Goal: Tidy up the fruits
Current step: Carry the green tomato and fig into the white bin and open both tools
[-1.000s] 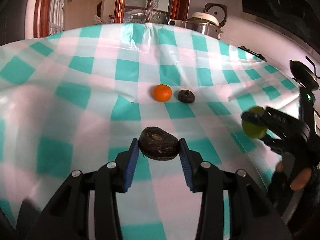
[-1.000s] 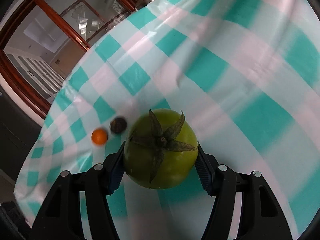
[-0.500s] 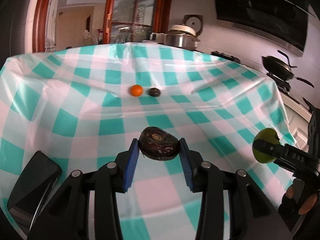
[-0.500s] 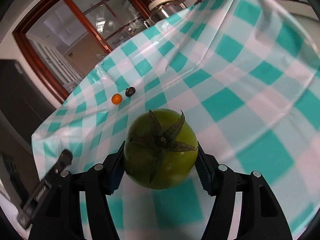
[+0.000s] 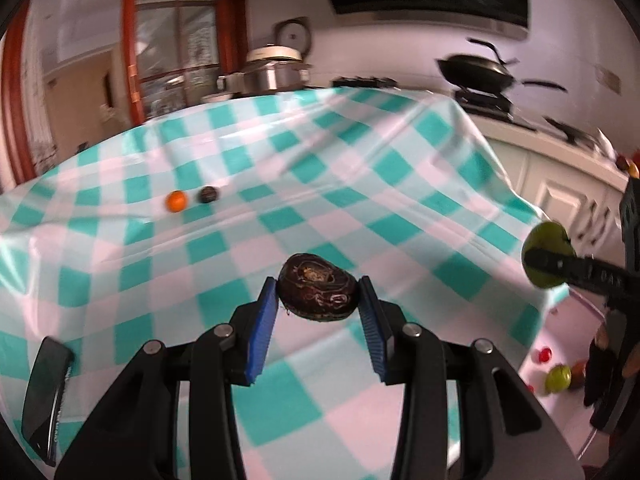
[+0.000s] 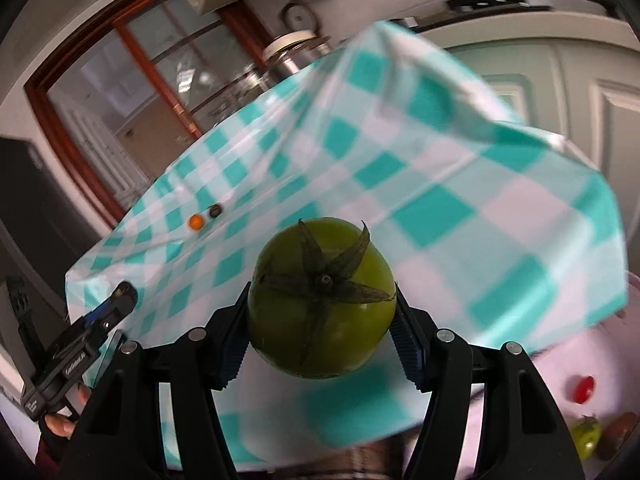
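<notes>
My left gripper [image 5: 318, 300] is shut on a dark brown wrinkled fruit [image 5: 317, 293], held above the teal-and-white checked tablecloth [image 5: 280, 184]. My right gripper [image 6: 322, 300] is shut on a green tomato [image 6: 320, 300] with a dried star-shaped calyx; it also shows in the left wrist view [image 5: 546, 254] at the right, off the table's corner. An orange fruit [image 5: 176, 201] and a small dark fruit [image 5: 208, 194] lie side by side far back on the cloth, also in the right wrist view [image 6: 196, 221].
Below the table's right corner a pale surface holds a red fruit [image 6: 582, 389], a green tomato [image 6: 586, 434] and a brown fruit [image 6: 620, 432]. A black phone [image 5: 44, 392] lies at the cloth's left front. Pots and a wok [image 5: 476, 70] stand on counters behind.
Both grippers have pulled back and to the right from the table, still holding their fruits. The table's right corner and the surface with fruits below it have come into view.
</notes>
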A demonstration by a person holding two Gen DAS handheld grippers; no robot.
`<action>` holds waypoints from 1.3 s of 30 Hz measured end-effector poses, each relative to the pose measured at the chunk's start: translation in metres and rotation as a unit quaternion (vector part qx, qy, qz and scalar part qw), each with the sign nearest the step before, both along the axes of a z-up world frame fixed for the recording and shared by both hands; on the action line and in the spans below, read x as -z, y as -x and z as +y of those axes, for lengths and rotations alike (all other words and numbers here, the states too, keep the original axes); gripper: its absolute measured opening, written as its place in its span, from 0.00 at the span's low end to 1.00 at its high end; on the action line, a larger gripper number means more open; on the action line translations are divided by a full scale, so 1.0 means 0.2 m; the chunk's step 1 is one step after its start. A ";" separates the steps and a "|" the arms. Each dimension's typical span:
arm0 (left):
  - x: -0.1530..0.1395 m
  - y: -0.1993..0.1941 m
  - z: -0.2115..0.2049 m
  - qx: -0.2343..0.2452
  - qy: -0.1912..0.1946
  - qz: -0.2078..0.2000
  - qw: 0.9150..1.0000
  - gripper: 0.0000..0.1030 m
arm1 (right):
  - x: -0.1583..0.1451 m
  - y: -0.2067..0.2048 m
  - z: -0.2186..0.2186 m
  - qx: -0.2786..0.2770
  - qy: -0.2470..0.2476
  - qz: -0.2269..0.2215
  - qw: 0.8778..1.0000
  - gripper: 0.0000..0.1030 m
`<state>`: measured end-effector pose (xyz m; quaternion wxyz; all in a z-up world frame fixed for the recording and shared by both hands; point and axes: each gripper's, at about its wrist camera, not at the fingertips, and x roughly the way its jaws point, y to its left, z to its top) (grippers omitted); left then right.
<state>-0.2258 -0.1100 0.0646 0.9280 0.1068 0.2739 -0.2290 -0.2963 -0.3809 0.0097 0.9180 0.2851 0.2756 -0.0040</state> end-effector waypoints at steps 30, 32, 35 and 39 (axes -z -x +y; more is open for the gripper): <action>0.71 0.71 -1.27 0.376 -0.225 0.127 0.890 0.40 | 0.66 0.62 -0.66 0.137 0.104 0.275 0.946 0.60; 0.86 0.67 -1.34 0.371 -0.251 0.160 0.880 0.40 | 0.69 0.66 -0.67 0.133 0.106 0.288 0.942 0.60; 1.05 0.61 -1.41 0.360 -0.275 0.206 0.868 0.40 | 0.75 0.72 -0.74 0.148 0.086 0.299 0.939 0.60; 1.22 0.65 -1.46 0.370 -0.317 0.211 0.847 0.40 | 0.78 0.66 -0.83 0.154 0.083 0.316 0.933 0.60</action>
